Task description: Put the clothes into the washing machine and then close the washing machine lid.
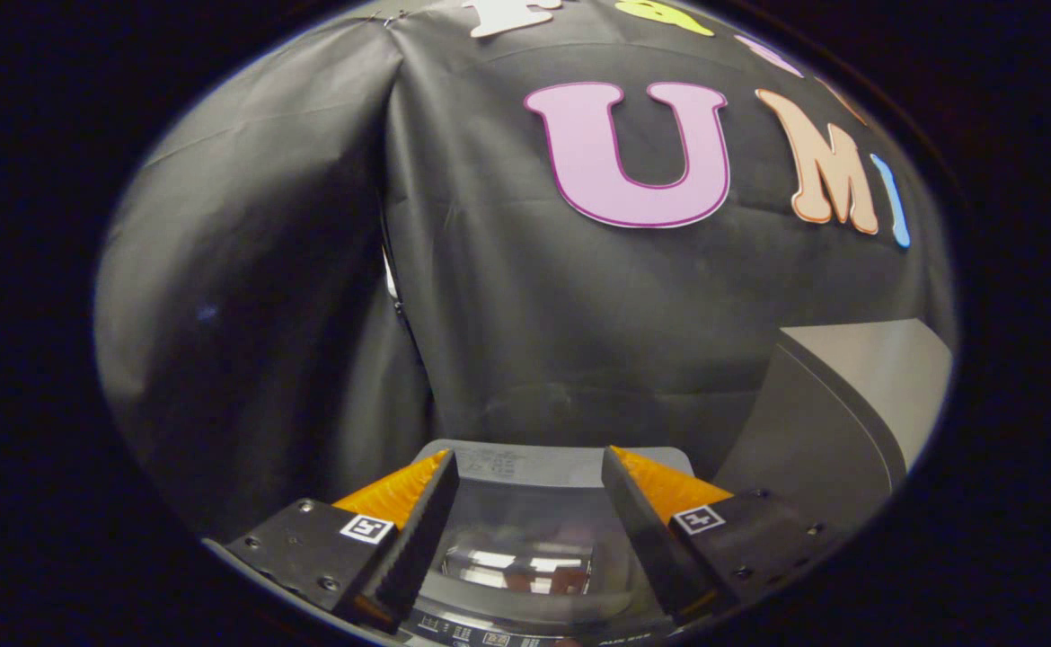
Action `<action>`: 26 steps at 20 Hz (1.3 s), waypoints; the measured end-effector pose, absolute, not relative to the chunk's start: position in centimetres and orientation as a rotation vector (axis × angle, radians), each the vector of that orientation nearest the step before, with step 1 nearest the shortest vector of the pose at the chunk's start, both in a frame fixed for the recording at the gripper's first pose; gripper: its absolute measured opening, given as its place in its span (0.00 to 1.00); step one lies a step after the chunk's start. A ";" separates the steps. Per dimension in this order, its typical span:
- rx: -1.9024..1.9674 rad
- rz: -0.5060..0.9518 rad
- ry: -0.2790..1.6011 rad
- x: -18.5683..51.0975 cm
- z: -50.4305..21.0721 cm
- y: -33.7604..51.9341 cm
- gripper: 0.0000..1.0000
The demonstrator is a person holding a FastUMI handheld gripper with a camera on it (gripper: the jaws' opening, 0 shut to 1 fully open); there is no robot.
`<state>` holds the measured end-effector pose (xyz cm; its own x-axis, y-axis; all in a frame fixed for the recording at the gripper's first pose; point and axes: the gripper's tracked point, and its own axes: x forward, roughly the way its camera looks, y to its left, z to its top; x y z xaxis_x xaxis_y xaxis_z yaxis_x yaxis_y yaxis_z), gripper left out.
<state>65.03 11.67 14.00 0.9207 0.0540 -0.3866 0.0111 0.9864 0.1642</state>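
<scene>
Glassy washing machine lid [525, 548] lies closed beneath the open, empty gripper [530, 467].

Washing machine [525, 503] sits below open fingers of the gripper [530, 467], clear lid [525, 539] down with reflections on it, its top showing between them, grey slanted box [831, 422] just beside it; bearing surface hidden.

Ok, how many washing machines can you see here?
1: the grey top-loading washing machine with a glossy transparent lid sits below and between the open fingers of the gripper. The grey panel beyond the fingers is unidentifiable.
</scene>
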 end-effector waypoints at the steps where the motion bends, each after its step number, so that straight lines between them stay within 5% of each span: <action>1: 0.186 0.036 0.401 64.9 14.1 11.8 0.97; 10: 0.213 0.155 0.298 63.5 16.0 11.7 0.97; 26: 0.232 0.156 0.162 59.6 16.2 8.2 0.97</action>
<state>59.63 8.21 16.21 0.9748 0.1724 -0.1416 -0.1350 0.9611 0.2408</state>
